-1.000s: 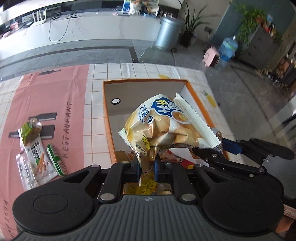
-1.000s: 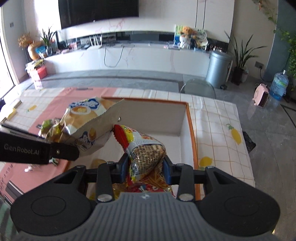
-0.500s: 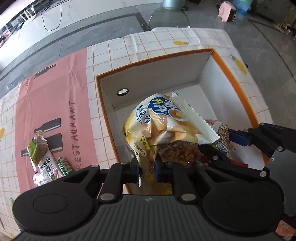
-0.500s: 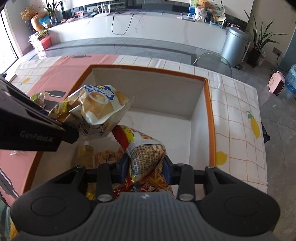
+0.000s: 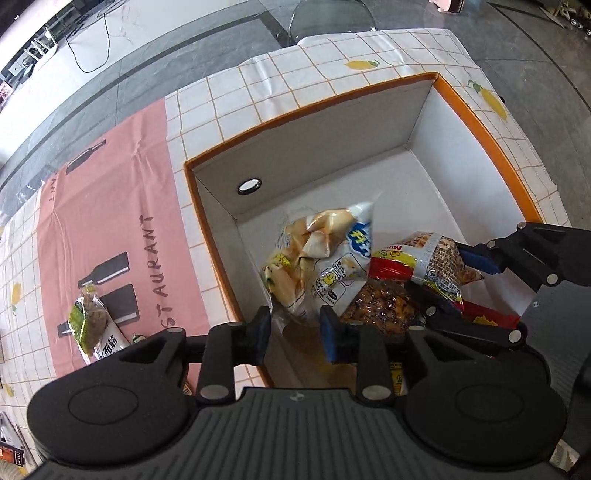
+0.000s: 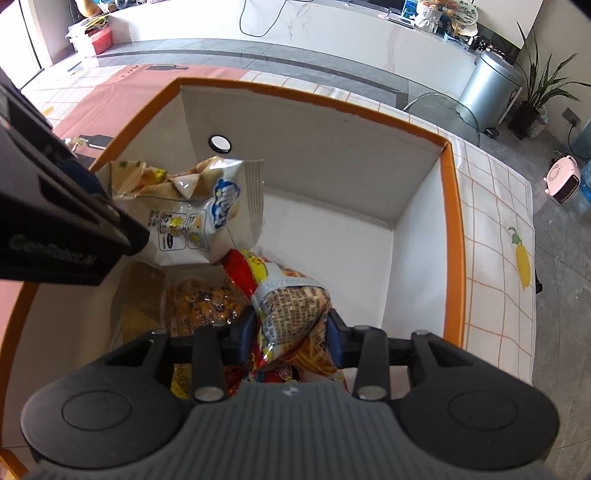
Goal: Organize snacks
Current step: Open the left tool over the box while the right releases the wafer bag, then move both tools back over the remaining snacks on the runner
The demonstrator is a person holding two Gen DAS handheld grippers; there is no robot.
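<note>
Floor: grey tiles point(image 6: 561, 258), glossy.
Upper right of the frame: metal bin point(image 6: 489, 86), potted plant point(image 6: 535, 99).
Back: white counter point(image 6: 332, 33).

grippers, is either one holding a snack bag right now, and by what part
The right gripper pinches the red and yellow crinkly snack bag at its lower middle. The left gripper has just been opening; the pale yellow chip bag sits loose between its fingers.

My right gripper point(image 6: 290, 338) clamps a red-and-grey snack packet point(image 6: 286, 306) inside the orange-rimmed box point(image 6: 448, 236), beside a white chip bag point(image 6: 195, 218).
</note>
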